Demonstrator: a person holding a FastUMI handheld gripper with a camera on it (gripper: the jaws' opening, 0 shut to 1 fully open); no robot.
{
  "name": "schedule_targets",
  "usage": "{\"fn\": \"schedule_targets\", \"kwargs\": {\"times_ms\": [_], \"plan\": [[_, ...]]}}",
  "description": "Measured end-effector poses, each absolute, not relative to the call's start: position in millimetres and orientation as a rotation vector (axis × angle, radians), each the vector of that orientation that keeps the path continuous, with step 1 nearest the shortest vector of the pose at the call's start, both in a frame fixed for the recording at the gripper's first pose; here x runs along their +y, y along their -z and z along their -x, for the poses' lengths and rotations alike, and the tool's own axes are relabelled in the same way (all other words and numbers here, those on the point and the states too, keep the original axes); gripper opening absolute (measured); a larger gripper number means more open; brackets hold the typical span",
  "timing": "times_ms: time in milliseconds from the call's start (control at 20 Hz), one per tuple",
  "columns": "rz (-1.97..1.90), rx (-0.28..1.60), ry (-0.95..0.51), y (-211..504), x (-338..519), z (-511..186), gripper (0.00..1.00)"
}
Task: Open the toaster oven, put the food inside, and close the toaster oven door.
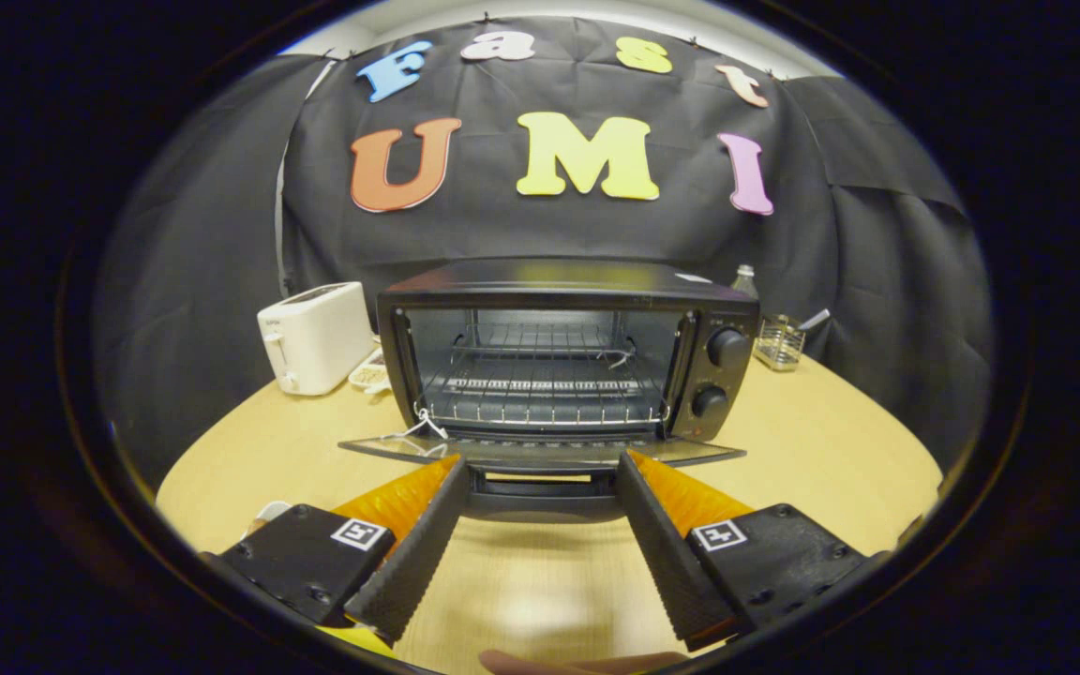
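Door [540,452] is down flat on the oven [566,349], rack [545,389] bare and waiting. The hand-held gripper [540,473] sits spread wide, fingertips flanking the door handle [543,497], gripping nothing, which looks like a release after the pull. No food between the fingers, so that's the next job. White toaster [315,336] stands far left on the bench [821,450].

door handle [545,487] ends hidden behind jaws | tray [369,375] behind toaster oven [563,352], contents too small to tell | bottle [743,278] mostly hidden by oven's top | rack [779,342] contents unclear | fingertip [577,664] cut off, tabletop [812,450] near edge
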State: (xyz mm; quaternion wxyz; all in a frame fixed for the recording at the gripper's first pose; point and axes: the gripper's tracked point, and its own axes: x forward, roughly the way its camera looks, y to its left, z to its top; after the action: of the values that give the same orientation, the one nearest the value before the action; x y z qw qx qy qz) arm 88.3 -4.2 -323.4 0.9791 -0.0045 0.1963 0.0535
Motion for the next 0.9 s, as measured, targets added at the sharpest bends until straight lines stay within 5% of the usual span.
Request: {"fn": "schedule_targets", "kwargs": {"times_ms": [900], "plan": [[0.000, 0.515, -0.105, 345, -19, -59, 1.00]]}}
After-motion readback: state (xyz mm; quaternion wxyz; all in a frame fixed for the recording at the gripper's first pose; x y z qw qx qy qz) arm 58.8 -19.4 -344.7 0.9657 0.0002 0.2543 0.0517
